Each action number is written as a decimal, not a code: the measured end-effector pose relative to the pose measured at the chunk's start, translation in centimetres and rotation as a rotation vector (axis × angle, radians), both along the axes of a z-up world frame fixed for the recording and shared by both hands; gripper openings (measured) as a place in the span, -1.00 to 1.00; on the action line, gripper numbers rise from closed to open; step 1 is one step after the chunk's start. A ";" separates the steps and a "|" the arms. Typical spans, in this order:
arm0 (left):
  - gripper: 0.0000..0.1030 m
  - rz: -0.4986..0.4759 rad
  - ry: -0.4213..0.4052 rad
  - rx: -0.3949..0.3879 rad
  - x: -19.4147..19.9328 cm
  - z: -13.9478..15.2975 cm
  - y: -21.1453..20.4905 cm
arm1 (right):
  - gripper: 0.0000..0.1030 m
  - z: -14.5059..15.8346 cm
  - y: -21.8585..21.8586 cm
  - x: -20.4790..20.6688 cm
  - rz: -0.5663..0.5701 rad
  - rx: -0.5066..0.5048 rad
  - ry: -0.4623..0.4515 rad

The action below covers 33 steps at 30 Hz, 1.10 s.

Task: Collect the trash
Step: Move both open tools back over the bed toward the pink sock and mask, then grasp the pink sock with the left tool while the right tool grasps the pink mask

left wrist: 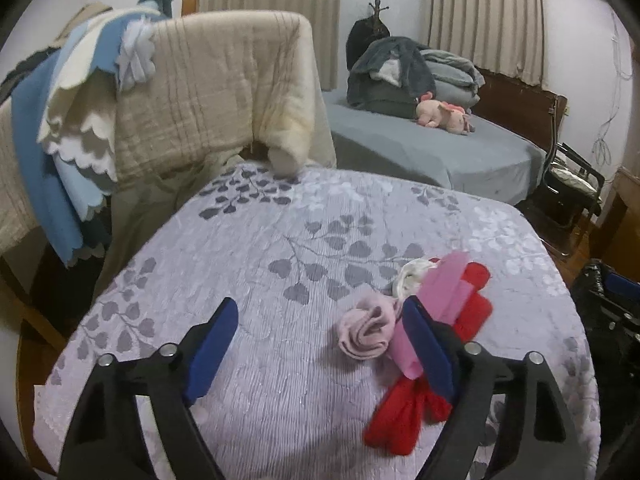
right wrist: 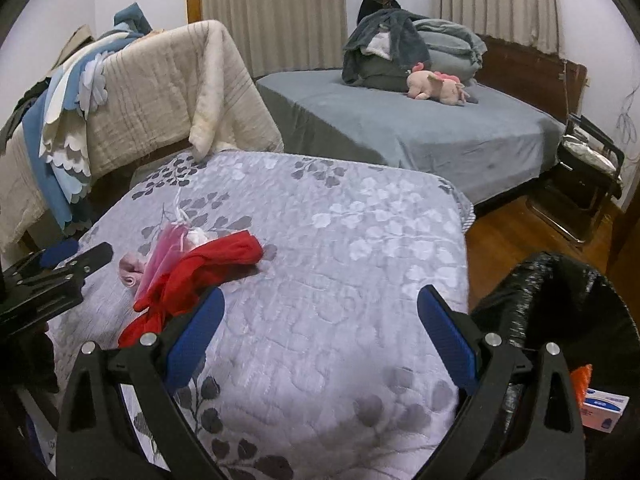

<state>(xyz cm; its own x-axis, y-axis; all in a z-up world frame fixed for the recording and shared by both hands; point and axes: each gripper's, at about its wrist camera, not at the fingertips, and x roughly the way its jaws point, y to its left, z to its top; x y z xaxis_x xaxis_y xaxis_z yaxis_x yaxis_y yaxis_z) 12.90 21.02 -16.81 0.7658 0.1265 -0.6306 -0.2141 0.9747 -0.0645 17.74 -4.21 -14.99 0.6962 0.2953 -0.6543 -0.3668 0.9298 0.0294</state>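
Both pairs of fingers stand released, nothing between them. Just ahead of the left gripper (left wrist: 316, 344), a rolled pink scrap (left wrist: 366, 334) lies inside its spread, its right finger crossing the pink strip (left wrist: 444, 292) and red cloth (left wrist: 404, 416) heaped beside. That heap sits left of the right gripper (right wrist: 320, 336) on the quilted table (right wrist: 340, 240); the black trash bag (right wrist: 560, 312) gapes to its right, likely waiting for drops.
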 end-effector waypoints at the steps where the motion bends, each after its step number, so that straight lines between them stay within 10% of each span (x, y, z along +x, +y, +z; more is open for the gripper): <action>1: 0.58 -0.003 0.006 -0.001 0.3 -0.3 0.1 | 0.83 -0.2 0.3 0.2 0.003 -0.003 0.004; 11: 0.45 -0.064 0.079 -0.045 3.3 -2.8 -0.3 | 0.83 -1.4 1.7 0.8 0.020 -0.039 0.026; 19: -0.23 -0.145 0.113 -0.114 4.3 -3.9 -1.2 | 0.84 -1.5 1.5 1.0 0.019 -0.041 0.030; 33: -0.31 -0.026 -0.002 -0.110 0.7 -0.5 1.0 | 0.84 -0.4 2.4 0.4 0.044 -0.029 0.000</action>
